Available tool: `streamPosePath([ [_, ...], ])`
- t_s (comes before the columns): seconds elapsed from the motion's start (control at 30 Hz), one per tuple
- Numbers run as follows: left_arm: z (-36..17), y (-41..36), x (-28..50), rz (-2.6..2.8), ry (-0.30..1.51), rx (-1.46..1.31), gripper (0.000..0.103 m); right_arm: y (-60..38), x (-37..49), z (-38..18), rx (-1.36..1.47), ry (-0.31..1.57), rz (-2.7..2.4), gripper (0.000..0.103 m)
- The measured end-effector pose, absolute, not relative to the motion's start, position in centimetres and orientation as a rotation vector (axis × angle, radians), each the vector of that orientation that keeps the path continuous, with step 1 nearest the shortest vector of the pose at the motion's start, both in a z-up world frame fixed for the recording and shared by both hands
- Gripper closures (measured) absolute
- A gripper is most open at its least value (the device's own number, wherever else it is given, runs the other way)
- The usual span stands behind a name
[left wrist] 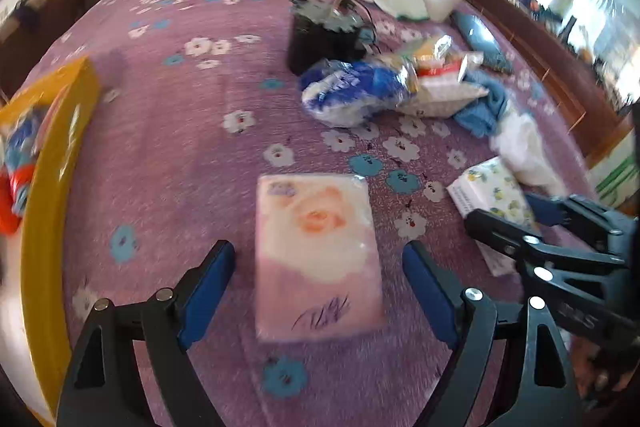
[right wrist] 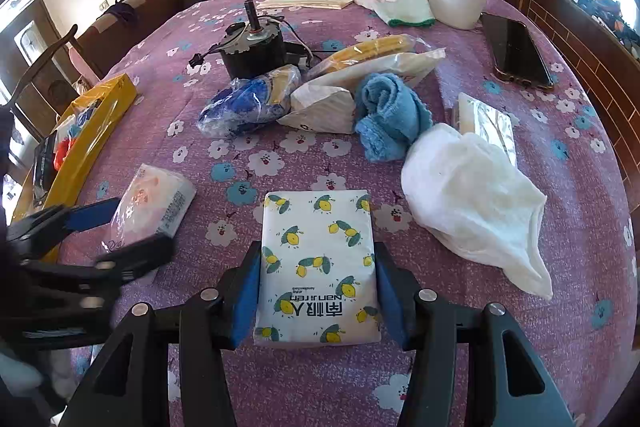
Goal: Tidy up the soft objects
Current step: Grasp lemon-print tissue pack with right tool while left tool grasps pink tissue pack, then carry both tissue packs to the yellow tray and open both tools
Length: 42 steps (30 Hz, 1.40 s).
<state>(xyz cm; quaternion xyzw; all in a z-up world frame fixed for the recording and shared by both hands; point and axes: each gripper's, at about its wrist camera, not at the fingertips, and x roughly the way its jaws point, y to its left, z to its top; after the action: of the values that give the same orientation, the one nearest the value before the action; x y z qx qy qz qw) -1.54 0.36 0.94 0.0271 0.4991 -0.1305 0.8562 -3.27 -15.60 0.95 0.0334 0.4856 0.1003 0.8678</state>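
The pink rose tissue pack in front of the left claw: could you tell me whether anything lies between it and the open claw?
Nothing visible does. The pink rose tissue pack lies flat on the purple floral cloth, partly between the open fingers of the left claw, neither finger touching it. The right claw is off to the side.

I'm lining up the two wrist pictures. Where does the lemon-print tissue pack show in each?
Left wrist view: lemon-print tissue pack at the right edge, partly behind the right claw.
Right wrist view: the pack sits bottom centre, between the right claw's blue pads, which touch its sides.
Shared landmark: the blue towel, beyond the pack in both.
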Motion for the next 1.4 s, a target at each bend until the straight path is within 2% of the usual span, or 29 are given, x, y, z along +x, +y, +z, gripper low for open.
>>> streamPosePath([
  [0.27,0.5,-0.3,-1.7,-0.252,1.019,0.116,0.018,-15.6,-3.6,0.9,0.075,1.016,0.177,0.046],
  [0.3,0.6,0.0,-1.8,-0.242,1.008,0.111,0.022,-15.5,-3.7,1.0,0.074,1.017,0.171,0.046],
  [0.33,0.8,0.1,-2.0,-0.229,0.997,0.117,0.043,-15.4,-3.7,1.0,0.076,1.018,0.170,0.046],
  [0.37,1.0,0.4,-2.1,-0.233,0.987,0.113,0.052,-15.4,-3.8,1.0,0.081,1.019,0.170,0.046],
  [0.7,4.8,8.8,-5.1,-0.314,0.927,-0.212,0.052,-14.3,-5.6,3.1,0.115,0.995,0.181,0.047],
  [1.0,6.8,22.3,-10.2,-0.148,0.818,-0.442,0.051,-7.5,-6.0,6.2,0.043,0.966,0.296,0.047],
  [1.23,4.9,30.4,-9.6,0.082,0.896,-0.488,0.051,1.2,-5.4,8.1,-0.039,0.932,0.440,0.046],
  [1.4,3.3,33.6,-7.3,0.185,0.971,-0.486,0.051,7.3,-4.6,8.4,-0.116,0.933,0.519,0.046],
])
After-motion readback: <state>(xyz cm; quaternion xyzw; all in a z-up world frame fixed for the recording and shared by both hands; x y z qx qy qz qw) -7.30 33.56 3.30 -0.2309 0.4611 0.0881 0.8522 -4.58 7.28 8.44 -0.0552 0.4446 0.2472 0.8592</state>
